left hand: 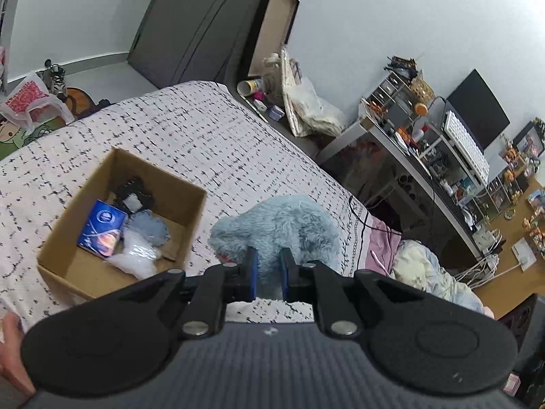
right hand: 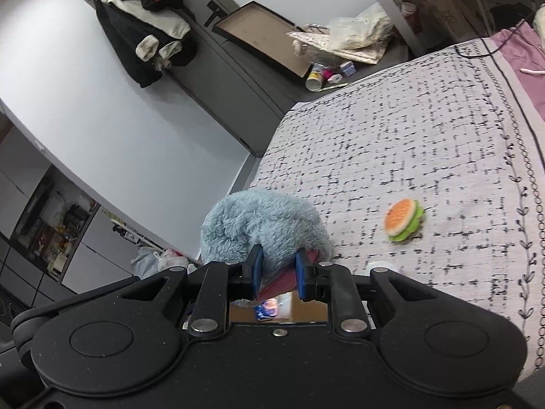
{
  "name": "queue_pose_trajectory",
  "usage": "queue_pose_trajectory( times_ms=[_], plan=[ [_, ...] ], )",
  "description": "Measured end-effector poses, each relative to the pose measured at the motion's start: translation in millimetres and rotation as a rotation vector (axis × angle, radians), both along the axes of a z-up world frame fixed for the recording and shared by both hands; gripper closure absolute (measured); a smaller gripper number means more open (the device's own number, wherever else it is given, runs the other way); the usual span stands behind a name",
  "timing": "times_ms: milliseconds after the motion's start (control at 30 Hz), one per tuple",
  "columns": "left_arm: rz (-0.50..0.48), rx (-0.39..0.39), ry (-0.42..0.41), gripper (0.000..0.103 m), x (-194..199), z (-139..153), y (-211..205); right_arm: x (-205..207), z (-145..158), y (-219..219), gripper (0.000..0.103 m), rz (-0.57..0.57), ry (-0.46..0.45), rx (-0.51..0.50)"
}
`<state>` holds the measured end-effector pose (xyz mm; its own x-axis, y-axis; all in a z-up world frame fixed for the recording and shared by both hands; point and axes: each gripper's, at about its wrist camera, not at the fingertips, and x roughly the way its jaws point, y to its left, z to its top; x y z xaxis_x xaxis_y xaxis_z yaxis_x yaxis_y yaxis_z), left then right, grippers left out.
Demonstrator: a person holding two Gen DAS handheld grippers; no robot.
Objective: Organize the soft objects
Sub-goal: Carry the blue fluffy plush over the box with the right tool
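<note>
A fluffy light-blue plush toy [left hand: 282, 228] is held between both grippers above the patterned bed. My left gripper [left hand: 269, 266] is shut on its near side. In the right wrist view my right gripper [right hand: 277, 266] is shut on the same plush [right hand: 262, 225], with a pink part of it between the blue pads. An open cardboard box [left hand: 64, 228] sits on the bed to the left of the plush, holding a blue packet [left hand: 102, 228], a grey-blue soft item [left hand: 148, 228], a white plastic bag and a dark item. A small burger-shaped plush [right hand: 405, 220] lies on the bed to the right.
The bed cover [right hand: 391, 136] is white with black marks. A cluttered desk and shelves [left hand: 442, 156] stand beyond the bed's right side, with a pink sheet and crumpled bedding [left hand: 425, 266] near them. Bags and a frame [right hand: 265, 37] lean by the far wall.
</note>
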<state>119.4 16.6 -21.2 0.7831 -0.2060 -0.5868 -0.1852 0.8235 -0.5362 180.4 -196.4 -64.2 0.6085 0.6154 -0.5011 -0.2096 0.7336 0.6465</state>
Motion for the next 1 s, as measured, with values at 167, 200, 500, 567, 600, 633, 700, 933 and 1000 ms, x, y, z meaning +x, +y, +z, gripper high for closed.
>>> queue_pose_trajectory(
  times_ms=[167, 200, 500, 567, 600, 633, 700, 933, 1000],
  plan=[
    [0.025, -0.016, -0.005, 0.091, -3.6, -1.0, 22.2, -0.1, 4.3, 22.7, 0.083, 0.024, -0.01, -0.018],
    [0.029, -0.018, -0.004, 0.091, -3.6, -1.5, 26.4, 0.4, 4.6, 26.9, 0.083, 0.027, -0.009, -0.019],
    [0.071, -0.051, 0.034, 0.091, -8.6, -16.6, 66.8, 0.5, -3.8, 68.4, 0.083, 0.064, 0.01, -0.058],
    [0.079, -0.058, 0.047, 0.091, -9.2, -22.6, 75.1, 0.8, -8.2, 77.1, 0.083, 0.071, 0.022, -0.067],
    [0.083, -0.06, 0.052, 0.091, -9.4, -25.4, 78.7, 0.9, -10.7, 81.3, 0.083, 0.074, 0.028, -0.07],
    [0.086, -0.06, 0.057, 0.091, -9.7, -28.0, 82.5, 0.7, -12.7, 85.3, 0.083, 0.076, 0.034, -0.072],
    [0.091, -0.066, 0.067, 0.091, -10.3, -32.9, 90.3, 0.8, -17.4, 92.9, 0.083, 0.082, 0.045, -0.077],
    [0.101, -0.095, 0.09, 0.091, -12.1, -45.6, 112.4, 0.5, -25.8, 113.4, 0.083, 0.101, 0.059, -0.098],
    [0.103, -0.105, 0.096, 0.091, -12.1, -49.3, 117.0, 1.1, -27.6, 117.3, 0.083, 0.105, 0.062, -0.104]
  ],
)
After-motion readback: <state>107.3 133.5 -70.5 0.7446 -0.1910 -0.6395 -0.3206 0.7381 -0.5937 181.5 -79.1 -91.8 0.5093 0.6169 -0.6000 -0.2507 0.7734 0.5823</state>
